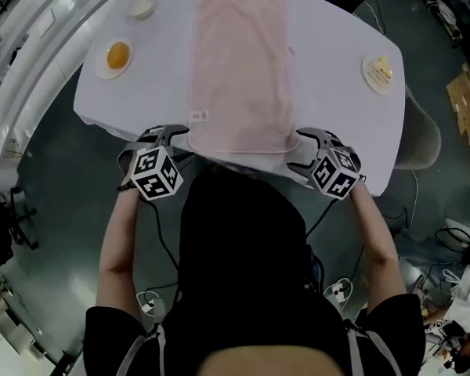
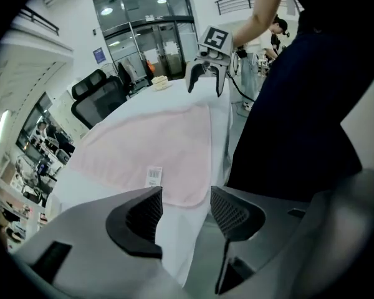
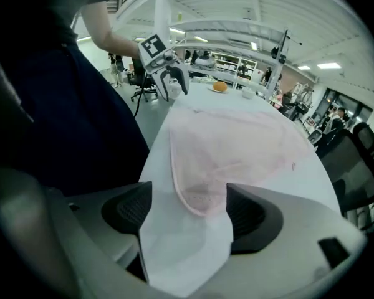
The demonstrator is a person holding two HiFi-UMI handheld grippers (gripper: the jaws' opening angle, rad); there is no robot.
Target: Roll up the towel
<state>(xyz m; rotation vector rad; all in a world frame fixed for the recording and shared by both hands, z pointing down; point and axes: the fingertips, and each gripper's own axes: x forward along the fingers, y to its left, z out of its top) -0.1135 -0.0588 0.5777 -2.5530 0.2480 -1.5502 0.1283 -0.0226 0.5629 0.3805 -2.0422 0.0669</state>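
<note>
One towel (image 1: 239, 61) lies flat on the table (image 1: 329, 92), hem at the near edge; three plates (image 1: 113, 57) (image 1: 141, 8) (image 1: 378, 73) sit well aside. I see the left gripper (image 1: 168, 135) and right gripper (image 1: 307, 143) both gaping, empty, at its corners.

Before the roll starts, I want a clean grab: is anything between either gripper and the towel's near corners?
Nothing visible. The left gripper and right gripper, jaws apart, each look straight at a near corner of the towel, flat on the white table. The plates sit well off to either side.
</note>
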